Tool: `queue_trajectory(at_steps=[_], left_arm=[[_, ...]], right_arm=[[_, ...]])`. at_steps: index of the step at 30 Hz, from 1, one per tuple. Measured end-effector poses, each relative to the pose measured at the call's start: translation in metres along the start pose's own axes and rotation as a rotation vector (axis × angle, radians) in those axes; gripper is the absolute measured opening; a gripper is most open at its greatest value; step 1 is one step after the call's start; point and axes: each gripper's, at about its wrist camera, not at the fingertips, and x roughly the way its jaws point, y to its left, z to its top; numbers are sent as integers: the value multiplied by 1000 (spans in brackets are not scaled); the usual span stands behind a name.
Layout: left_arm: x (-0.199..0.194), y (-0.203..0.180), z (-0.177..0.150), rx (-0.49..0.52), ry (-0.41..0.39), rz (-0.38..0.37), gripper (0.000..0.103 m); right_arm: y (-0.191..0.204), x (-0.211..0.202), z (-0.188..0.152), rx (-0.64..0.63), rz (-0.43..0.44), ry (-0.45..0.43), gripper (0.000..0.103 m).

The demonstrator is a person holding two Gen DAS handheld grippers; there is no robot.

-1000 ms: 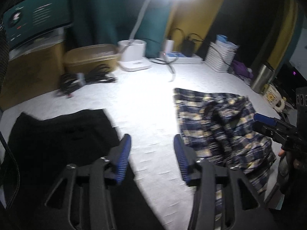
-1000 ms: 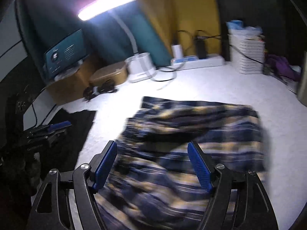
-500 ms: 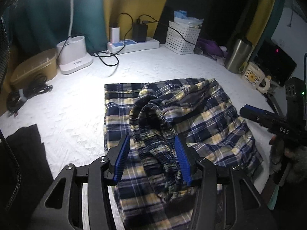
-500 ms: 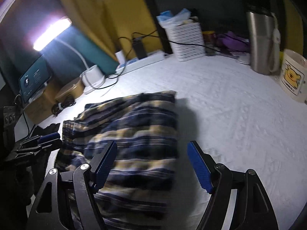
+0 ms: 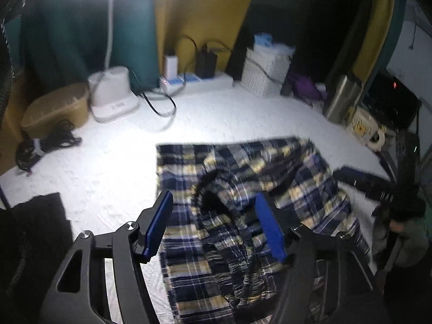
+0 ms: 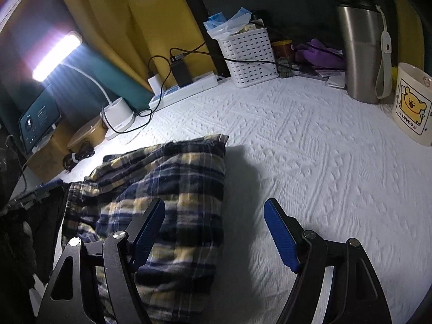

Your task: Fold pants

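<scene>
Blue-and-yellow plaid pants [image 5: 243, 189] lie crumpled on the white textured bedcover [image 5: 113, 172], with the elastic waistband bunched up in the middle. My left gripper [image 5: 213, 218] hovers over that waistband, jaws opening; the cloth lies below and between the blue pads without being pinched. In the right wrist view the pants [image 6: 167, 178] fill the lower left. My right gripper [image 6: 214, 210] is open above their right edge, one finger over the plaid and the other over the bare bedcover [image 6: 310, 162]. The right gripper [image 5: 364, 186] also shows at the pants' right side.
A black garment [image 5: 35, 224] lies at the near left. Along the back stand a brown box [image 5: 56, 105], a cable bundle [image 5: 46, 145], a lamp base [image 5: 113, 94], a power strip [image 5: 194, 83] and a white basket [image 5: 266, 74]. At the right are a steel flask [image 6: 361, 54] and a bear mug [image 6: 413, 105].
Both grippers swung right, from near the black garment to over the plaid pants. The left jaws have widened. The right gripper now sits at the pants' right edge.
</scene>
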Motion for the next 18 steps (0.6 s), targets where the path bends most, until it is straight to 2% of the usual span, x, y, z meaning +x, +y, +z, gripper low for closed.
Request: queue_trajectory(at_steps=[2, 5, 6, 7, 8, 10, 11, 13, 18], left_arm=[[13, -3, -4, 18, 31, -18, 64], [29, -4, -7, 41, 55, -5, 61], [30, -3, -7, 46, 53, -15, 41], [32, -2, -6, 51, 57, -26, 30], [32, -2, -4, 60, 55, -28, 27], [25, -3, 2, 87, 28, -37, 13], [20, -4, 5, 96, 13, -41, 12], [10, -4, 14, 104, -22, -60, 12], [7, 5, 34, 109, -64, -68, 12]], right_arm=[[1, 1, 2, -4, -2, -2, 77], [4, 4, 1, -16, -8, 5, 77], [4, 5, 1, -18, -9, 9, 77], [5, 7, 0, -22, -10, 12, 77], [7, 8, 1, -26, -9, 12, 77], [10, 9, 2, -40, -2, 2, 77], [12, 9, 3, -48, 0, -3, 76], [19, 12, 7, -75, 8, -7, 62], [32, 28, 24, -147, 18, -10, 54]])
